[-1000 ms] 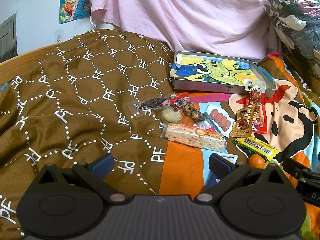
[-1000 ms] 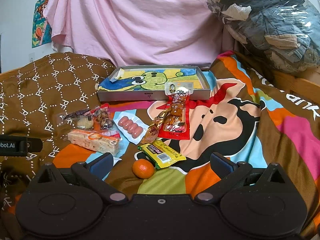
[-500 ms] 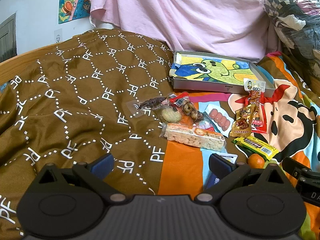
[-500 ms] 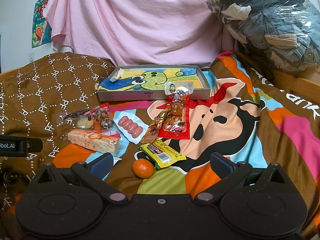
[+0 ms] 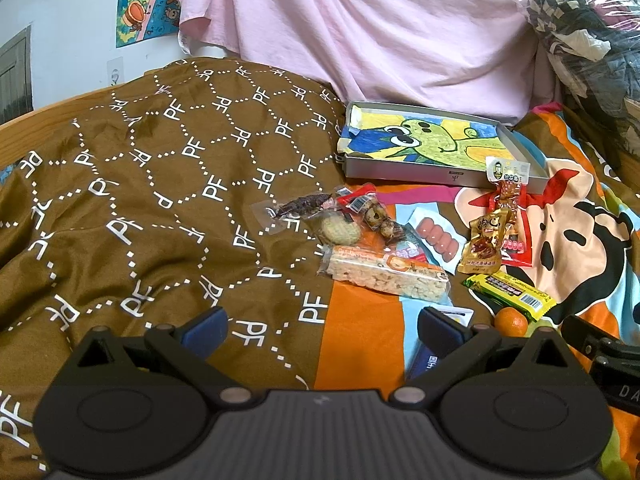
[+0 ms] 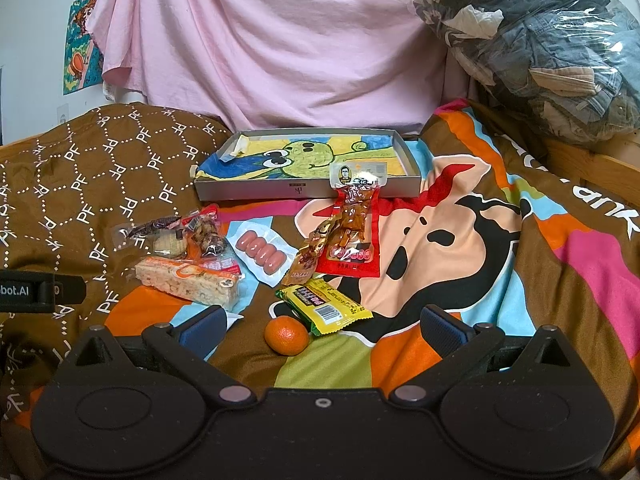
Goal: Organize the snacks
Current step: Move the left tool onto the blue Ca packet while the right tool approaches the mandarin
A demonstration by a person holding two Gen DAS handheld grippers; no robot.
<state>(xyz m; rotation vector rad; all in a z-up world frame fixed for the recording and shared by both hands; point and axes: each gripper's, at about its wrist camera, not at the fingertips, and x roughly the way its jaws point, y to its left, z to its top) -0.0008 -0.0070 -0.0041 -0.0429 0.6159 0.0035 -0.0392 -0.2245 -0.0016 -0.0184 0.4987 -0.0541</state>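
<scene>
Several snacks lie in a loose pile on the bed: a rice crisp bar [image 6: 186,281] [image 5: 386,274], a pack of pink sausages [image 6: 259,251] [image 5: 438,236], a yellow bar [image 6: 324,306] [image 5: 510,290], a small orange [image 6: 286,335] [image 5: 511,321], a red packet [image 6: 352,248] and small clear packs [image 6: 172,232]. A shallow grey box [image 6: 306,191] [image 5: 440,176] with a cartoon drawing inside lies behind them. My left gripper [image 5: 322,326] is open and empty, short of the rice bar. My right gripper [image 6: 322,326] is open and empty, with the orange just ahead between its fingers.
A brown patterned quilt [image 5: 160,184] covers the left of the bed, a colourful cartoon blanket [image 6: 480,240] the right. A pink sheet [image 6: 280,52] hangs behind. A plastic-wrapped bundle of clothes [image 6: 540,48] sits at the back right on a wooden bed frame [image 6: 592,164].
</scene>
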